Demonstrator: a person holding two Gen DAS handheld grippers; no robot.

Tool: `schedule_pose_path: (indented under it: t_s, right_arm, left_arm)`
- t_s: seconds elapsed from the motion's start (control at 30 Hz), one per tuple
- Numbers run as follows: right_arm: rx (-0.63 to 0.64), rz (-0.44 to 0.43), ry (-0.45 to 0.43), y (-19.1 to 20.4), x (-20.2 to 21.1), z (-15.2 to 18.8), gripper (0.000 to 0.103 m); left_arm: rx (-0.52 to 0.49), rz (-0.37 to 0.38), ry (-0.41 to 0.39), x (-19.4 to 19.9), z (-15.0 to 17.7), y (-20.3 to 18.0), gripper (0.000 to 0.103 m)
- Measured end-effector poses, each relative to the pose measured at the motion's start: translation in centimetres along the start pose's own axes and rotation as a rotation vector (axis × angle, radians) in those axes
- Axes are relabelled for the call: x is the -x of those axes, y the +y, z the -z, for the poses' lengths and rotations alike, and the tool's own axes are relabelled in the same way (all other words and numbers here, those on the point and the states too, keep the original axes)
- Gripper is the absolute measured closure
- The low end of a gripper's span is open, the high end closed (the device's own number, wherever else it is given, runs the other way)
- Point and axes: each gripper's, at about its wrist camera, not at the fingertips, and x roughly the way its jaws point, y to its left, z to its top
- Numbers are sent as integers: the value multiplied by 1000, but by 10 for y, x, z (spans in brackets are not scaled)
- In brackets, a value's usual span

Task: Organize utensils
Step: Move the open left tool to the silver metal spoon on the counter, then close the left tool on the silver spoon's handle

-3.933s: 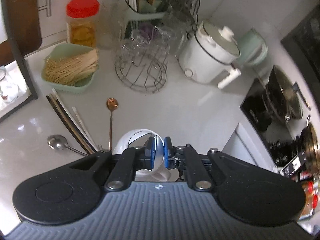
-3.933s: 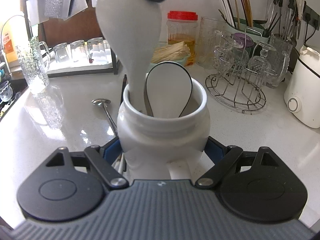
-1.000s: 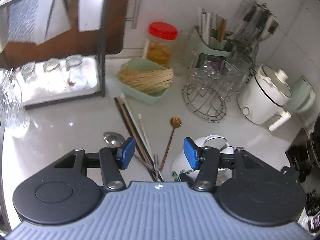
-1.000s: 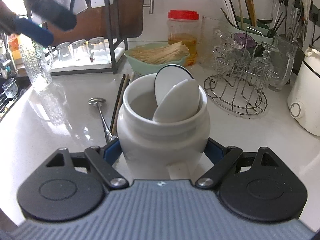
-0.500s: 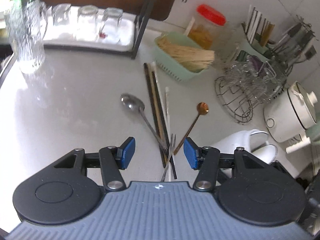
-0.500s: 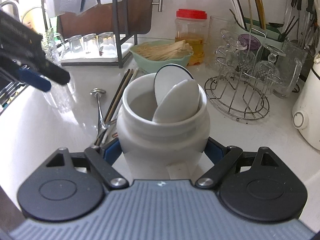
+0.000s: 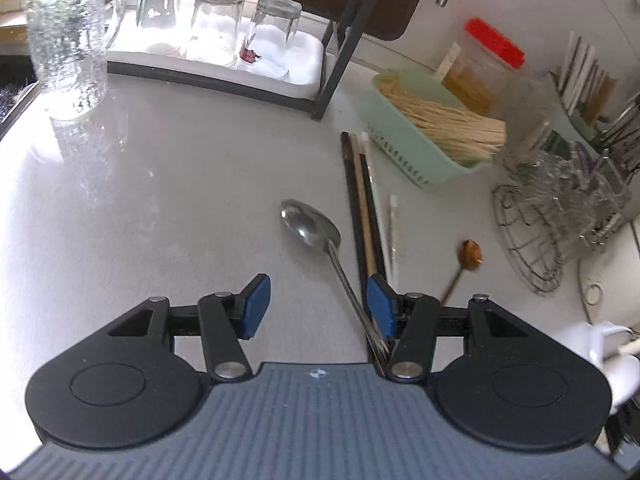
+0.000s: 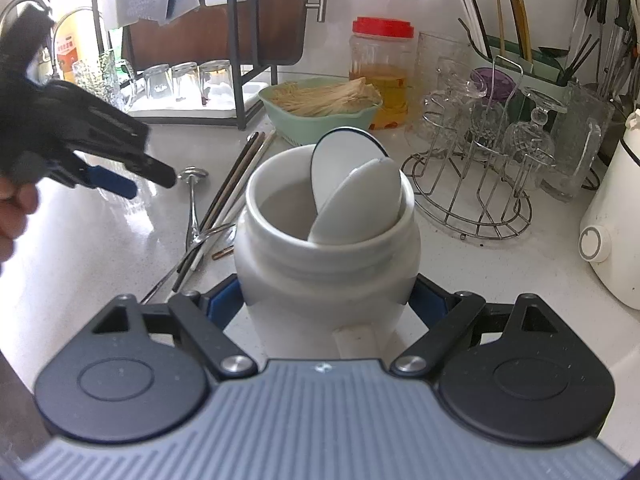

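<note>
Left wrist view: we are lowering the left tool [image 7: 316,306], half open and empty, toward the steel spoon [image 7: 316,232] lying on the table [image 7: 160,200] at 12 o'clock; next, we judge, it must straddle the handle and close.

Right wrist view: we are clamping the right tool [image 8: 326,304] on the white jar [image 8: 326,264], which is holding two ceramic spoons [image 8: 356,200].

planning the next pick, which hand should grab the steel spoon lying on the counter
Left. The left gripper is open and empty just above the steel spoon on the grey counter. The right gripper is shut on the white ceramic jar.
</note>
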Motion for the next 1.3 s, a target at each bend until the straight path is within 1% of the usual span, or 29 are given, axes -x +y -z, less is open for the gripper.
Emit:
schedule_pose_path:
  t_s: [0.13,0.27,0.43,0.67,0.77,0.83,0.9,1.0,1.3]
  right_arm:
    - [0,0,-2,0,0,0,13]
    - [2,-1,0,1,0,0,13]
    - [7,-4,-5,0,1,1,13]
    - [8,-6,-8,0,1,1,13]
    - [8,-6,-7,0,1,1,13]
    - [11,-9,-6,0,1,1,13]
    - [14,-12,-5,0,0,1,13]
    - [12,-10,0,0,0,0,13]
    - [10,-3,7,2,-1,-1,13]
  left_arm:
    - [-34,-33,-19,-19,-7,-8,44]
    - [-83,-112,-31,-33,-12,-21,44]
    - [-95,-130,-25,-46,-18,-28,44]
    - [-99,-185,-21,-56,-23,-35,44]
    - [-115,-214,-8,-57,-25,-37,46]
    - [-127,-230,-1,-58,-25,-39,49]
    - [-148,-249,6,-60,-26,-42,54]
    - [-151,-248,12,-59,-26,-40,56]
    - [-154,-227,19,-56,-23,-40,57]
